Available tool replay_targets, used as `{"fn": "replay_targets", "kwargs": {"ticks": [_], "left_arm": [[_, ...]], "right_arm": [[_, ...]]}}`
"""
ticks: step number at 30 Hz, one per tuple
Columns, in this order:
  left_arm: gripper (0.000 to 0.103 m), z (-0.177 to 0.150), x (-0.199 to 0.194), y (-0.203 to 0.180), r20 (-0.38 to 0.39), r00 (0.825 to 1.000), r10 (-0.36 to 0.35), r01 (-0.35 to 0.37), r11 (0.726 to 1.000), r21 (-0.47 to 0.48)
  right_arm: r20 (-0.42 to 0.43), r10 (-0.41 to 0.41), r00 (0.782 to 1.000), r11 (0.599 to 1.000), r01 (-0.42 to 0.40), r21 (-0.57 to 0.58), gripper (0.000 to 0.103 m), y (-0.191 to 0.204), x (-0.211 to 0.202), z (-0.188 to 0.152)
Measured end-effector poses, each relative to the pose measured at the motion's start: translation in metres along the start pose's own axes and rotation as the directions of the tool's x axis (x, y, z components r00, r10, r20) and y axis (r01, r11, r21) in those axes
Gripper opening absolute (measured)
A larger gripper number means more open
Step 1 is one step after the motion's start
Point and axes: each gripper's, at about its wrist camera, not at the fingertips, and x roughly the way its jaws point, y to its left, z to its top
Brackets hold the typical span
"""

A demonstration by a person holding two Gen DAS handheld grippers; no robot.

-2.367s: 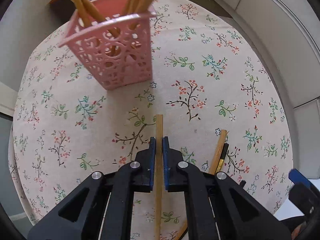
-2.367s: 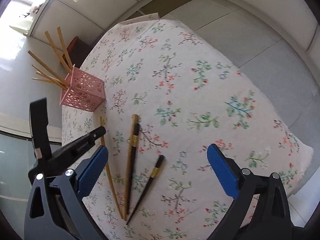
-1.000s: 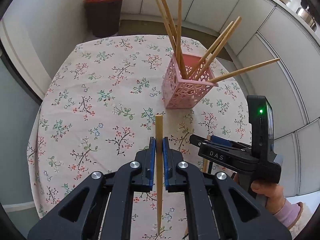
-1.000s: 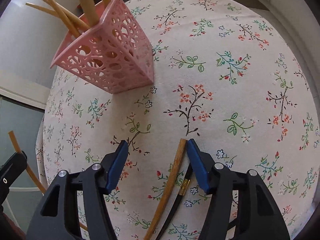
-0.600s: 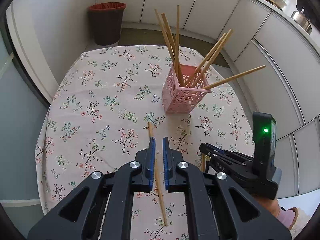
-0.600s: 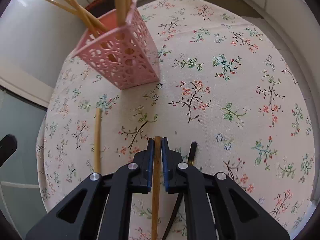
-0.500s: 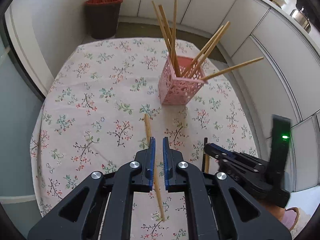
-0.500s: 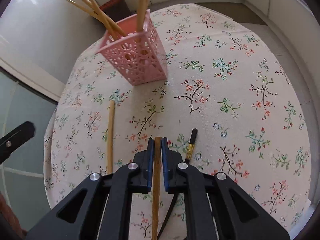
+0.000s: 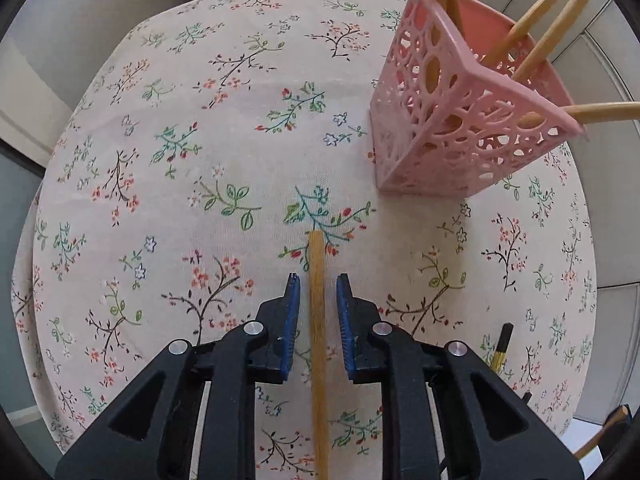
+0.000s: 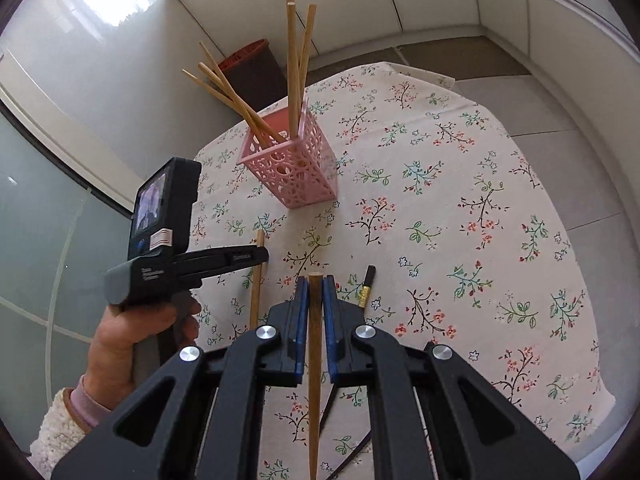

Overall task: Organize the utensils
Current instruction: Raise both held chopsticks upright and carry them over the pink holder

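Observation:
A pink lattice holder [image 9: 460, 128] with several wooden chopsticks stands on the floral tablecloth; it also shows in the right wrist view [image 10: 292, 172]. My left gripper [image 9: 316, 292] is open, low over the table, its jaws on either side of a wooden chopstick [image 9: 318, 340] that lies on the cloth. That chopstick shows in the right wrist view [image 10: 256, 280] under the left gripper [image 10: 256, 258]. My right gripper [image 10: 315, 292] is shut on another wooden chopstick [image 10: 314, 360] and holds it above the table.
A black chopstick with a gold band [image 10: 366, 288] lies on the cloth right of my right gripper; it shows in the left wrist view [image 9: 500, 350]. A dark bin [image 10: 256, 68] stands on the floor beyond the round table's far edge.
My left gripper dropped its chopstick on the cloth, then came down and opened around it. My right gripper closed on a wooden chopstick and lifted it away from the table.

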Motion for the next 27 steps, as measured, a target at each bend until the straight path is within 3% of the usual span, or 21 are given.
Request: {"fn": "replay_targets", "kwargs": {"ticks": [3, 6, 9, 13, 18, 25, 27], "left_arm": [[0.027, -0.001, 0.001, -0.010, 0.018, 0.999, 0.028, -0.028, 0.999, 0.031], [0.006, -0.009, 0.000, -0.016, 0.039, 0.997, 0.067, -0.070, 0.995, 0.074], [0.006, -0.020, -0.007, -0.006, 0.028, 1.000, 0.008, -0.009, 0.999, 0.051], [0.006, -0.041, -0.056, 0.015, 0.115, 0.989, -0.091, 0.090, 0.996, 0.017], [0.006, -0.082, -0.142, 0.023, 0.288, 0.941, -0.174, 0.167, 0.985, 0.050], [0.006, -0.116, -0.211, 0.012, 0.454, 0.876, -0.161, 0.131, 0.987, 0.097], [0.006, -0.121, -0.230, 0.011, 0.502, 0.849, -0.166, 0.132, 0.986, 0.103]], "right_arm": [[0.010, 0.012, 1.000, 1.000, -0.013, 0.010, 0.008, -0.006, -0.009, 0.003], [0.026, 0.023, 0.999, 0.999, -0.024, 0.024, 0.008, -0.012, -0.018, 0.005], [0.047, 0.038, 0.998, 0.998, -0.040, 0.039, 0.008, -0.016, -0.030, 0.006], [0.094, 0.069, 0.993, 0.997, -0.073, 0.036, 0.008, -0.015, -0.056, 0.007], [0.148, 0.092, 0.985, 0.996, -0.093, -0.004, 0.008, -0.008, -0.090, 0.008], [0.202, 0.084, 0.976, 0.996, -0.076, -0.045, 0.008, 0.005, -0.127, 0.015], [0.219, 0.082, 0.972, 0.996, -0.072, -0.056, 0.008, 0.009, -0.137, 0.019]]}}
